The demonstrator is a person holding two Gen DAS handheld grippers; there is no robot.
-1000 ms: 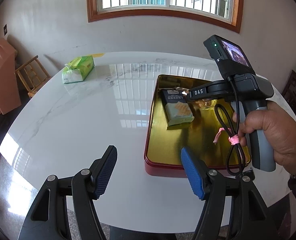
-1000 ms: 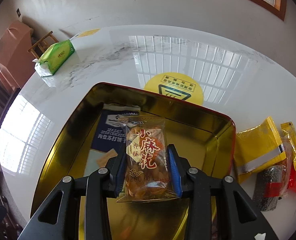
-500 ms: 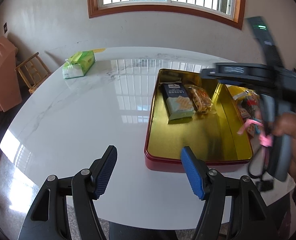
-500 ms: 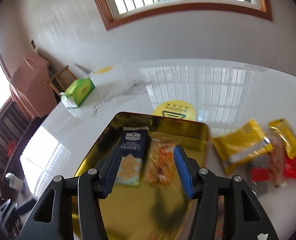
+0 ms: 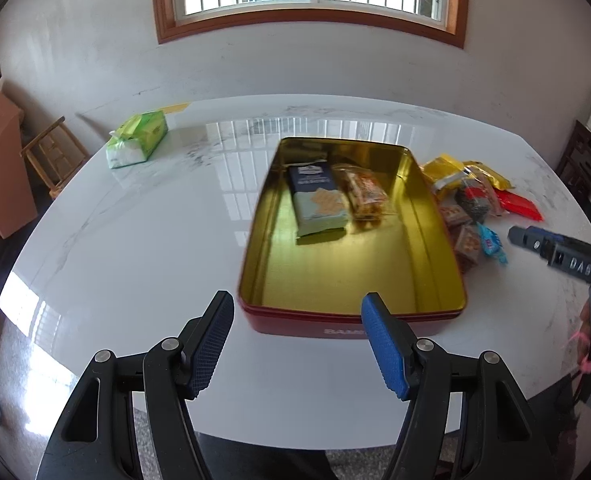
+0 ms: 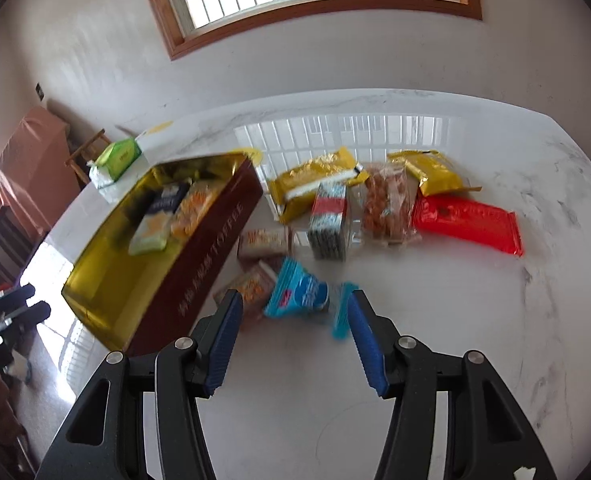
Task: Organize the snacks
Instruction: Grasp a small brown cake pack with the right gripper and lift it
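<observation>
On tin (image 6: 215, 240) side: "TOFFEE" | right gripper (image 5: 567, 258): "DAS"

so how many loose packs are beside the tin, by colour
yellow packs: 2
red pack: 1
blue pack: 1 (the blurred blue strip beside it may be a second)
clear pack of brown snacks: 1
black-and-red striped pack: 1
small brown packs: 2
total: 8

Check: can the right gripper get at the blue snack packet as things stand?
Probably yes. The right gripper is open and empty, and the blue snack packet lies on bare table just ahead, uncovered, beside the tin.
</observation>
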